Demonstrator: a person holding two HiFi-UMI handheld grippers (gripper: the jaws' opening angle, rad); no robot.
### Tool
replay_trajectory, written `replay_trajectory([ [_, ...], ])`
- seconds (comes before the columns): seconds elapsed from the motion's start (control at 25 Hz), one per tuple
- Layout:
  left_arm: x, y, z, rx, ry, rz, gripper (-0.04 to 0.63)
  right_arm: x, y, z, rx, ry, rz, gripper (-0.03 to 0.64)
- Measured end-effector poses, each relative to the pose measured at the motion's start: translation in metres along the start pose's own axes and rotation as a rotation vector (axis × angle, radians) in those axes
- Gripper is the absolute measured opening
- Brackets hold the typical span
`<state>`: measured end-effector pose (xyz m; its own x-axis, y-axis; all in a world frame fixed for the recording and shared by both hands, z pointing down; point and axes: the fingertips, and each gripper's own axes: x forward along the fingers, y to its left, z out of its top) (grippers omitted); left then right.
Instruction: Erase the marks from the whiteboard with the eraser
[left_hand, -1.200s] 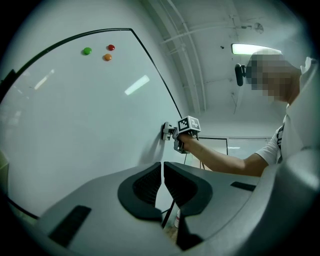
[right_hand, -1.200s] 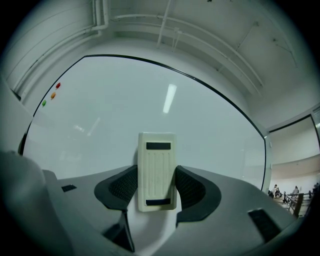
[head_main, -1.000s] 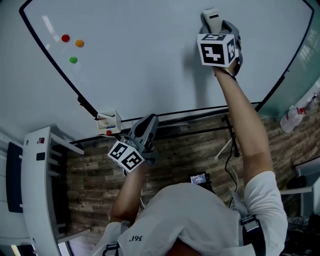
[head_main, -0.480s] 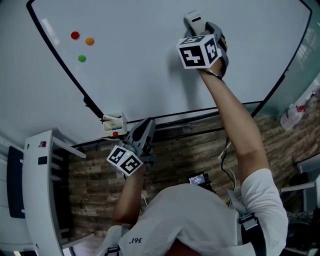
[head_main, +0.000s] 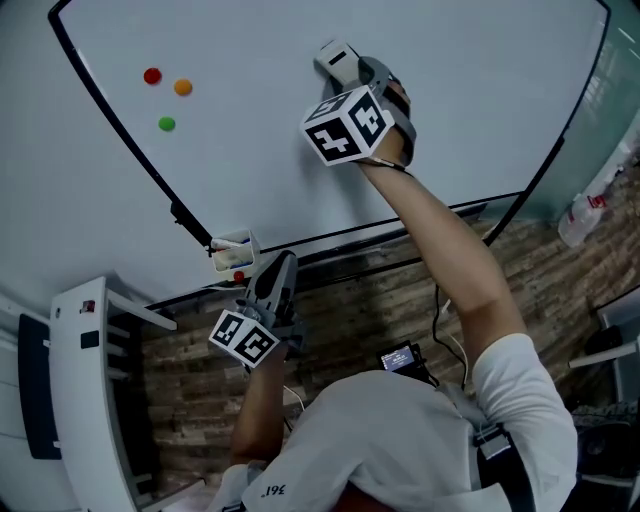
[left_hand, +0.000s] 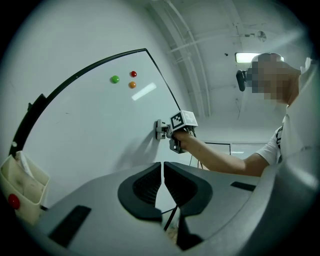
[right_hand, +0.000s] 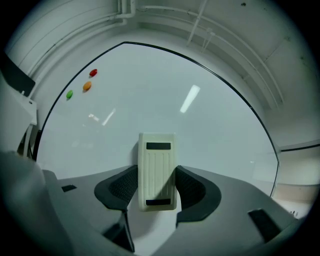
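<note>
My right gripper (head_main: 345, 68) is raised at arm's length against the whiteboard (head_main: 250, 170). Its fingers (right_hand: 192, 187) are clamped on the eraser (right_hand: 157, 170), one dark ribbed pad on each long side. The eraser is a pale, ribbed block with a dark strip near each end. It stands upright between the pads and its far face lies flat on the board. In the head view it sits in the upper middle of the board, just beyond my marker cube (head_main: 345, 125).

My left gripper (head_main: 281, 262) hangs low, just below the board's black bottom frame. Its fingers (left_hand: 145, 187) are closed, with the tips meeting and nothing between them. From its own camera I see my right arm stretched out to the board with the eraser pressed on the surface.

Three round magnets sit close together toward the board's upper left, well apart from the eraser: a red magnet (head_main: 152, 75), an orange magnet (head_main: 183, 87) and a green magnet (head_main: 167, 124). A small pale holder (head_main: 233, 250) hangs at the board's lower left corner, near my left gripper, with something red in it. A white rack (head_main: 85, 390) stands to my left, and a plastic bottle (head_main: 580, 215) shows at the far right.
</note>
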<state>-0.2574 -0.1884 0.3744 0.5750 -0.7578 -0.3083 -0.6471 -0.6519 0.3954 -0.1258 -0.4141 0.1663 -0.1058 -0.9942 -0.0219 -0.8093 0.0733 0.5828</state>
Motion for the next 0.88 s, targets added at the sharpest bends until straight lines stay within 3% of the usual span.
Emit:
replay_trajectory([
  [0.24, -0.018, 0.012, 0.001, -0.014, -0.005, 0.028, 0.015, -0.001, 0.055, 0.009, -0.026, -0.015, 0.071, 0.252],
  [0.88, -0.056, 0.02, 0.003, -0.026, -0.028, 0.105, 0.016, -0.013, 0.138, 0.008, -0.039, -0.015, 0.265, 0.252],
])
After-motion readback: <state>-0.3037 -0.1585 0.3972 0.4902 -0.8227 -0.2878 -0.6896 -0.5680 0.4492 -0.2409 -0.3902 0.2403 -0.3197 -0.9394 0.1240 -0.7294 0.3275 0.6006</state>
